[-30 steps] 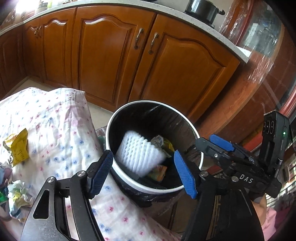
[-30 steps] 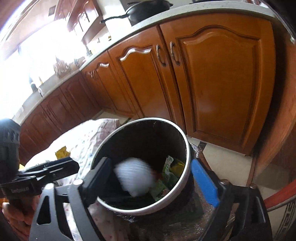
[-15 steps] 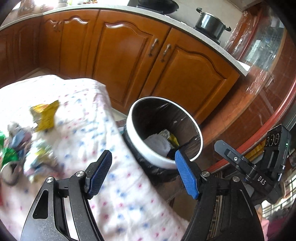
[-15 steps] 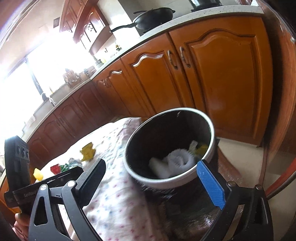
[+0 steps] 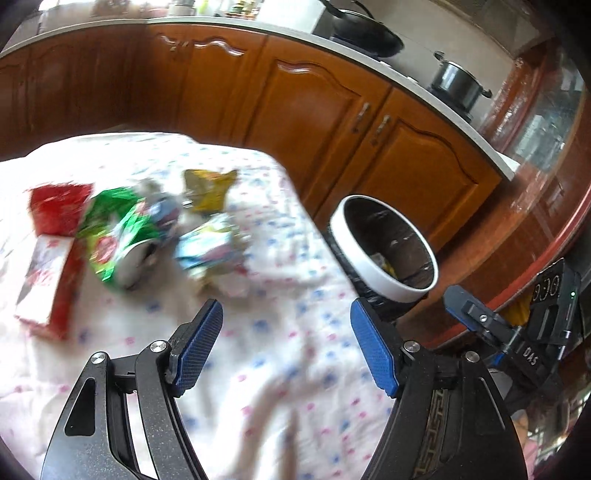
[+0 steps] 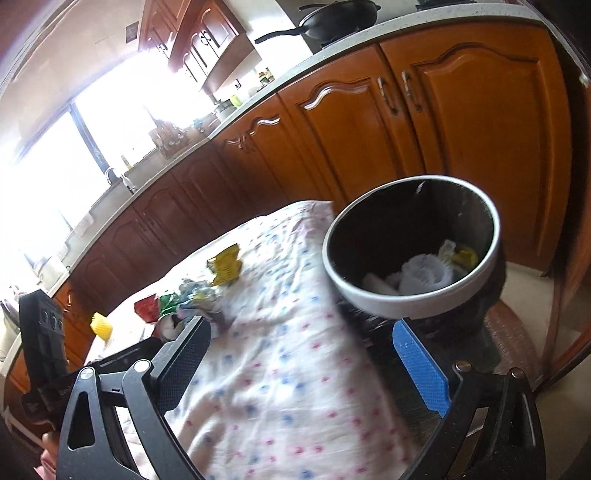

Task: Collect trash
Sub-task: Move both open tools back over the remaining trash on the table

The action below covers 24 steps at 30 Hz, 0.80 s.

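A round bin (image 5: 384, 286) with a white rim and black liner stands beside the table's right edge. In the right wrist view the bin (image 6: 373, 301) holds a white foam net (image 6: 424, 275) and some wrappers. On the flowered tablecloth (image 5: 295, 369) lies a blurred trash pile: a yellow wrapper (image 5: 210, 188), a green wrapper (image 5: 114, 221), a red packet (image 5: 59, 210), a red-and-white box (image 5: 48, 280) and a pale crumpled wrapper (image 5: 210, 247). My left gripper (image 5: 284, 321) hovers open over bare cloth, short of the pile. My right gripper (image 6: 301, 332) is open and empty, between the pile (image 6: 184, 299) and the bin.
Brown wooden cabinets (image 5: 325, 110) run behind the table and bin under a pale counter carrying a wok (image 6: 332, 16) and a steel pot (image 5: 458, 83). A yellow ribbed piece (image 6: 100, 325) lies at the table's far left. Pale floor (image 6: 524, 273) shows right of the bin.
Both views have swung left from over the bin toward the table. The white foam net dropped into the bin. The trash pile came into view, and the bin slid to the right.
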### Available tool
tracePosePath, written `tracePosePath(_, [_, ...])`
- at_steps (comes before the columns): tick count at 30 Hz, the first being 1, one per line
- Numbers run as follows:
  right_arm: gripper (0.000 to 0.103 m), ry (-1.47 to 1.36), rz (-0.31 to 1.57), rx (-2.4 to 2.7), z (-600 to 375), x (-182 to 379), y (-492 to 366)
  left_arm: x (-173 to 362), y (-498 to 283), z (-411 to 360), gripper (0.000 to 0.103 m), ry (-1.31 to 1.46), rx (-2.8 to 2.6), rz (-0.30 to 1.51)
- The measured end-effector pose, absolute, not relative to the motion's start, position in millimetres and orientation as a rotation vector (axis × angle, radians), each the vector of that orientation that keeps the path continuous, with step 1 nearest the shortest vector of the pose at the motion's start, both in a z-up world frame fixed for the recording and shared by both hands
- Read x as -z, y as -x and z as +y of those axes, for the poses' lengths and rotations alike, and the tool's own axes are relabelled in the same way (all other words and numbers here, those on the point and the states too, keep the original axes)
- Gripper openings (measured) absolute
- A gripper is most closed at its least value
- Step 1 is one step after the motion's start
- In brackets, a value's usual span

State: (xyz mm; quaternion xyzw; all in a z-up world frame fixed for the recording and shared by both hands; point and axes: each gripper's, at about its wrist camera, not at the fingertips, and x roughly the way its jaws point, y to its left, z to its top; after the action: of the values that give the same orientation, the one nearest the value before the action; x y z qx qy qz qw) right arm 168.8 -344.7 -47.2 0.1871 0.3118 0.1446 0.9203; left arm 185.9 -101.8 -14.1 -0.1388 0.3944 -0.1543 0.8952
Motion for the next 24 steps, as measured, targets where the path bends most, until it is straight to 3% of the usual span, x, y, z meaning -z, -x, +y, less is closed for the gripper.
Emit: tracePosePath(24, [0.100,-0.281,0.742,-0.446,-252.5,66.8,-179.8,39.7,-147.1,9.7,0.073,0.338,0.081,0.802])
